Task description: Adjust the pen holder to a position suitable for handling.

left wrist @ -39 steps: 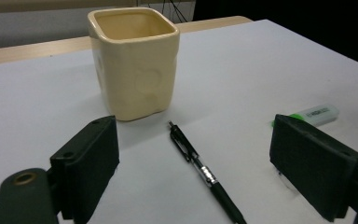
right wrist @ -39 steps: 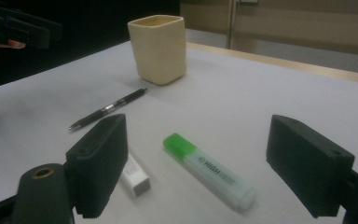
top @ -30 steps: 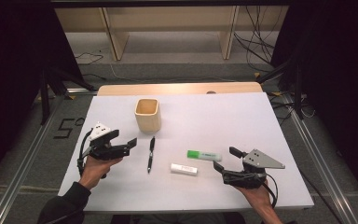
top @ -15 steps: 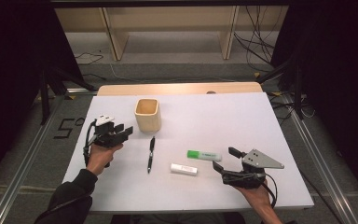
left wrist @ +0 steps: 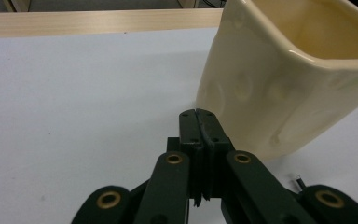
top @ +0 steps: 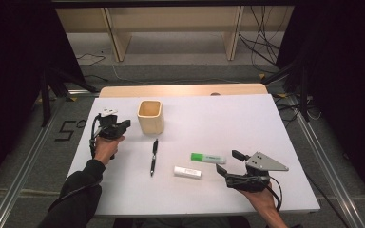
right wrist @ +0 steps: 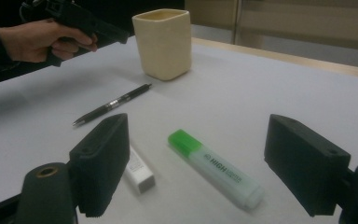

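A cream square cup (top: pixel 150 116) stands upright at the back left of the white table (top: pixel 247 118). My left gripper (top: pixel 127 123) is just left of the cup, its tips (left wrist: pixel 198 114) close to the cup's wall (left wrist: pixel 261 88). Its jaws have just been closing and now meet with nothing between them. A black pen (top: pixel 154 157) lies in front of the cup. A green highlighter (top: pixel 208 158) and a small white stick (top: pixel 187 172) lie left of my right gripper (top: pixel 229 161). The right gripper (right wrist: pixel 203 158) stands open, apart from the highlighter (right wrist: pixel 214 168).
Beyond the table's wooden back edge (top: pixel 180 90) is floor with light shelving (top: pixel 171 28) and cables. The pen (right wrist: pixel 112 104), the white stick (right wrist: pixel 137 170) and the cup (right wrist: pixel 163 44) lie between the two hands.
My left hand has moved away from the person toward the cup, and its jaws have gone from wide open to closed. The right hand has stayed put.
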The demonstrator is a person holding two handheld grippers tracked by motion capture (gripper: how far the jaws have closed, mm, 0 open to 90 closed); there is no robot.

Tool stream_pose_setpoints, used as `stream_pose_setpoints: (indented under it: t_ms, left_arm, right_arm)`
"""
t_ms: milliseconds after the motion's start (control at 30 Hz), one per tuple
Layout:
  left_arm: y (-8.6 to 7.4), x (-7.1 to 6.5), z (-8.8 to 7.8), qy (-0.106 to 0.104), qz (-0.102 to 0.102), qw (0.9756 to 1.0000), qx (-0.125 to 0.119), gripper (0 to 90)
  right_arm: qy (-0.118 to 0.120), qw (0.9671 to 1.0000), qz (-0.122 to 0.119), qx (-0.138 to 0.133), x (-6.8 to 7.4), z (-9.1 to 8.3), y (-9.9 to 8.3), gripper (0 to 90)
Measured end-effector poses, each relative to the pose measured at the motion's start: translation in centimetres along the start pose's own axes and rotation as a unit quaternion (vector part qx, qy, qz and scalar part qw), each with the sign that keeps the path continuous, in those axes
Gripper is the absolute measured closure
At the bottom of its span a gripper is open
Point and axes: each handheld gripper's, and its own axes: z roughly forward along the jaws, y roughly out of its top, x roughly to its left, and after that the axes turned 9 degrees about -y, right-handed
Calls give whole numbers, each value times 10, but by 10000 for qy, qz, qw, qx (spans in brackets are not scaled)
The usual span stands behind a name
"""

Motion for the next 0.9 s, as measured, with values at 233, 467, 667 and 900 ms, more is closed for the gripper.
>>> stream_pose_setpoints:
  t_ms: [233,467,667,900]
  left_arm:
    - [0,3,14,31,13,10000,22,891]
    - [-1,-1,29,4,156,9998,136,891]
    - [0,-5,38,-74,193,9996,193,891]
    - [2,-2,45,-94,160,9996,232,892]
  right_arm:
    - [36,10000,6,20,0,1,0,231]
    - [82,10000,10,16,0,0,0,230]
    - [119,9999,45,15,-1,1,-1,229]
    - [142,9999,21,62,0,2,-1,229]
